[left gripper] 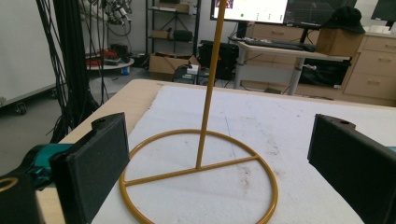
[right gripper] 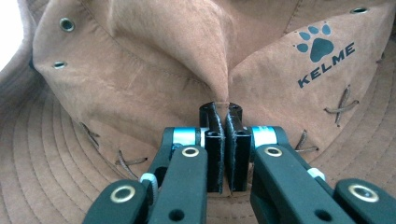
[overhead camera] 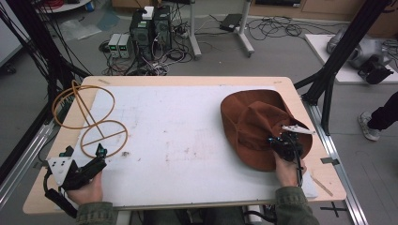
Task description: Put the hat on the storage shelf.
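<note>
A brown suede hat (overhead camera: 256,119) lies on the right of the white mat. My right gripper (overhead camera: 281,140) is shut on a pinched fold of its crown (right gripper: 219,70); the right gripper view has the jaws pressed together on the fabric, with a KELME paw logo (right gripper: 324,53) to the right. A yellow wire hat stand (overhead camera: 94,117) stands at the left of the table, with a round base (left gripper: 201,177) and an upright rod (left gripper: 210,84). My left gripper (overhead camera: 96,157) is open just in front of that base, jaws wide apart with nothing between them.
The white mat (overhead camera: 187,140) covers most of the wooden table (overhead camera: 187,79). Black frame posts (overhead camera: 347,42) rise at the right and left edges. Computers and cables (overhead camera: 150,33) sit on the floor beyond the table. A person's foot (overhead camera: 368,124) is at far right.
</note>
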### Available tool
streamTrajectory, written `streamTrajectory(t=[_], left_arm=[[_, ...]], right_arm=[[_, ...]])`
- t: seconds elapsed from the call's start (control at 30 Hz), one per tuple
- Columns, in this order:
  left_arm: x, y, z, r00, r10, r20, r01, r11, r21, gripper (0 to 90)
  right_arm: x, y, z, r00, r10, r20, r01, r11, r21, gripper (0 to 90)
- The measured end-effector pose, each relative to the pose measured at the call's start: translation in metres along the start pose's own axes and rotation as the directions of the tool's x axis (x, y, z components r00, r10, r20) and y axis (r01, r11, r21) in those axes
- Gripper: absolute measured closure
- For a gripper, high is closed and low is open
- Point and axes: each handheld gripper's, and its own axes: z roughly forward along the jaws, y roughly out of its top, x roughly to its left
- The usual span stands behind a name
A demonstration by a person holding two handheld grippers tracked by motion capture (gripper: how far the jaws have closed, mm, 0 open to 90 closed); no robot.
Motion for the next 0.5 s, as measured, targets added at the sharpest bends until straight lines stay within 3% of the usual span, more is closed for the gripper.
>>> streamTrajectory(t=[0.2, 0.3, 0.37, 0.43, 0.47, 0.5], left_arm=[[0.001, 0.0, -0.001, 0.9999, -0.011, -0.002, 0.011, 0.9999, -0.003, 5.7], [0.002, 0.0, -0.001, 0.9998, -0.019, -0.003, 0.019, 0.9998, -0.003, 5.7], [0.003, 0.0, -0.002, 0.9996, -0.026, -0.006, 0.026, 0.9997, -0.005, 5.7], [0.004, 0.0, -0.002, 0.9996, -0.029, -0.007, 0.029, 0.9996, -0.004, 5.7], [0.004, 0.0, -0.003, 0.9995, -0.032, -0.008, 0.032, 0.9995, -0.004, 5.7], [0.005, -0.001, -0.003, 0.9995, -0.03, -0.013, 0.03, 0.9995, -0.001, 5.7]], right_arm=[[0.0, 0.002, -0.013, 0.9996, 0.02, -0.021, -0.022, 0.995, -0.093, 88.8], [0.007, 0.007, -0.027, 0.9996, 0.011, -0.025, -0.015, 0.984, -0.176, 88.9], [0.009, 0.008, -0.031, 0.9994, 0.01, -0.032, -0.016, 0.981, -0.194, 88.8], [0.013, 0.013, -0.043, 0.9981, -0.016, -0.06, 0.0, 0.964, -0.267, 88.8], [0.013, 0.013, -0.043, 0.9981, -0.016, -0.06, 0.0, 0.964, -0.267, 88.8], [0.015, 0.018, -0.052, 0.9951, -0.016, -0.098, -0.015, 0.95, -0.311, 88.8]])
